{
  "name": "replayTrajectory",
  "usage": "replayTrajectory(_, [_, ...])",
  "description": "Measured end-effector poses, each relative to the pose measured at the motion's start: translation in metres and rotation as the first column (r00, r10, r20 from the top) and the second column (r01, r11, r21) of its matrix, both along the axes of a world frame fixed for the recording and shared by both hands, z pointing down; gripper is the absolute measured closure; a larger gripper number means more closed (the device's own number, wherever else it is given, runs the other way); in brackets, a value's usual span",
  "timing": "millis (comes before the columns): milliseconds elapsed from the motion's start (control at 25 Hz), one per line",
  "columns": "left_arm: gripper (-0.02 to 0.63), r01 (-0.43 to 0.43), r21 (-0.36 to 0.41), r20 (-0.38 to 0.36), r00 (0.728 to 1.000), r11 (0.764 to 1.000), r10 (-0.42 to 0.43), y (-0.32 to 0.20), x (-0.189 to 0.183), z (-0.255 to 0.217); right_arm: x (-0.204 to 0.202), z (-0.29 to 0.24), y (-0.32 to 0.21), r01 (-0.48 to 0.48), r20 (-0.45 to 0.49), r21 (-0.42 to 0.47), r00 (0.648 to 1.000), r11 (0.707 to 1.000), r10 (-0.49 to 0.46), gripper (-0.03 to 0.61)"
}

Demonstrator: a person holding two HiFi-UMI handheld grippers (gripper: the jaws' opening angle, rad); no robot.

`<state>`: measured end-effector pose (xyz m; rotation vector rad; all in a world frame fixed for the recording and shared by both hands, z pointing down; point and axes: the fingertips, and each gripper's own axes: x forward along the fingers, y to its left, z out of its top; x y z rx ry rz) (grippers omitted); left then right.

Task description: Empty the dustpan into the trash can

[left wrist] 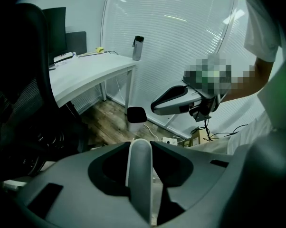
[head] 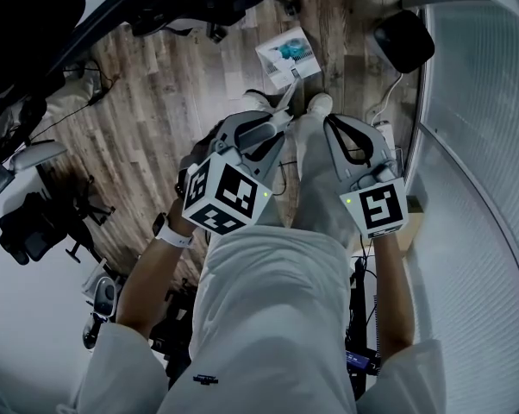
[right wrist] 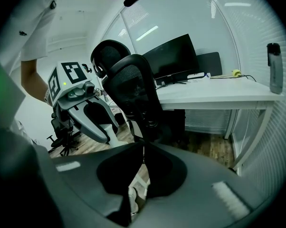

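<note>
Jaws of the left gripper (left wrist: 140,145) are pinching the white dustpan handle (left wrist: 140,175), narrow gap. Jaws of the right gripper (right wrist: 143,148) are sitting together, empty. The dustpan (head: 287,54) is hanging at the handle's far end over the wood floor (head: 156,102), apart from the trash can (head: 403,40).

In the head view, the white-and-teal plastic dustpan (head: 287,54) is at twelve o'clock, and its long pale handle (left wrist: 140,175) runs back between the jaws of the left gripper (head: 281,119). The black-lidded white trash can (head: 403,40) stands at one o'clock, near a leg of the white desk (left wrist: 86,75). The black mesh office chair (head: 27,15) is at eleven o'clock.
</note>
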<state>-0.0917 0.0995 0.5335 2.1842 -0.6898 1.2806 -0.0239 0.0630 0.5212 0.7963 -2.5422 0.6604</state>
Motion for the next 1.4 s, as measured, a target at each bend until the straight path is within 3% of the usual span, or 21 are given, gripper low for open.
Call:
replayTrajectory(440, [0.485, 0.029, -0.005, 0.0, 1.0, 1.0, -0.029, 0.005, -0.002, -0.012, 0.003, 0.004, 0.011, 0.014, 0.005, -0.009, 1.0, 1.0, -0.014, 0.568])
replayTrajectory(880, [0.485, 0.073, -0.029, -0.024, 0.997, 0.997, -0.074, 0.01, 0.003, -0.037, 0.006, -0.007, 0.031, 0.071, 0.015, -0.02, 0.997, 0.997, -0.071, 0.522])
replayTrajectory(1400, [0.485, 0.09, -0.025, -0.052, 0.995, 0.996, -0.091, 0.008, 0.031, -0.101, 0.01, -0.012, 0.062, 0.102, -0.016, -0.01, 0.995, 0.995, -0.102, 0.451])
